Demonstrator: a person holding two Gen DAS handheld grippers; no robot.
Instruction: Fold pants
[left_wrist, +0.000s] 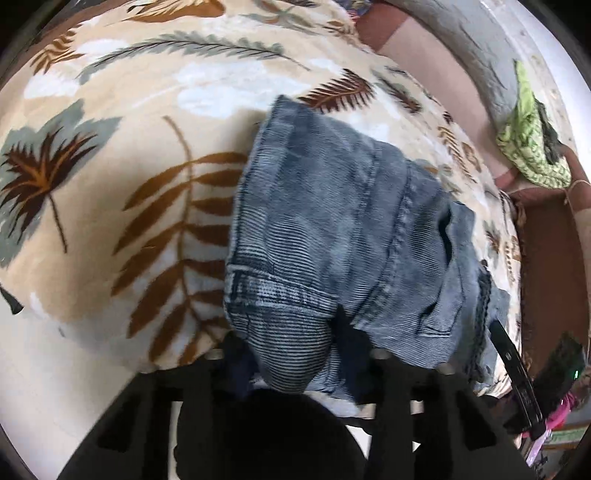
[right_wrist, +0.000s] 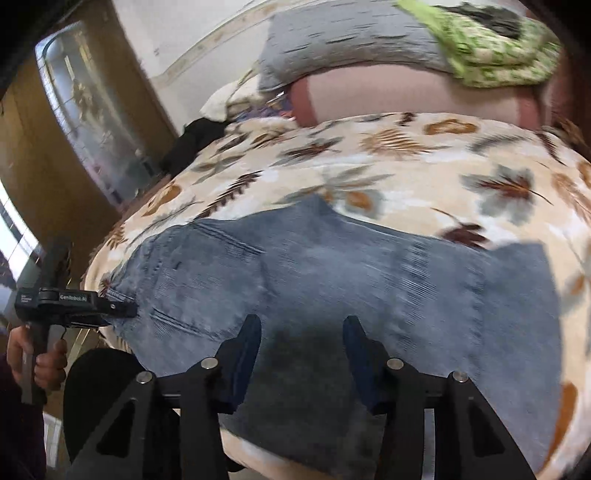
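Note:
Blue-grey corduroy pants (left_wrist: 332, 229) lie folded on a leaf-patterned blanket (left_wrist: 110, 177). In the left wrist view my left gripper (left_wrist: 291, 354) has a bunched fold of the pants' near edge between its fingers and is shut on it. In the right wrist view the pants (right_wrist: 369, 280) spread wide across the blanket (right_wrist: 406, 155). My right gripper (right_wrist: 301, 332) is open, its fingers apart just above the pants' near middle, holding nothing. The left gripper (right_wrist: 125, 310) shows at the pants' left end.
A green patterned cloth (left_wrist: 532, 144) lies on a brown sofa back (left_wrist: 436, 70) behind the blanket. A grey cushion (right_wrist: 332, 40) and a dark garment (right_wrist: 195, 144) sit at the far side. A wooden door with glass (right_wrist: 85, 110) stands to the left.

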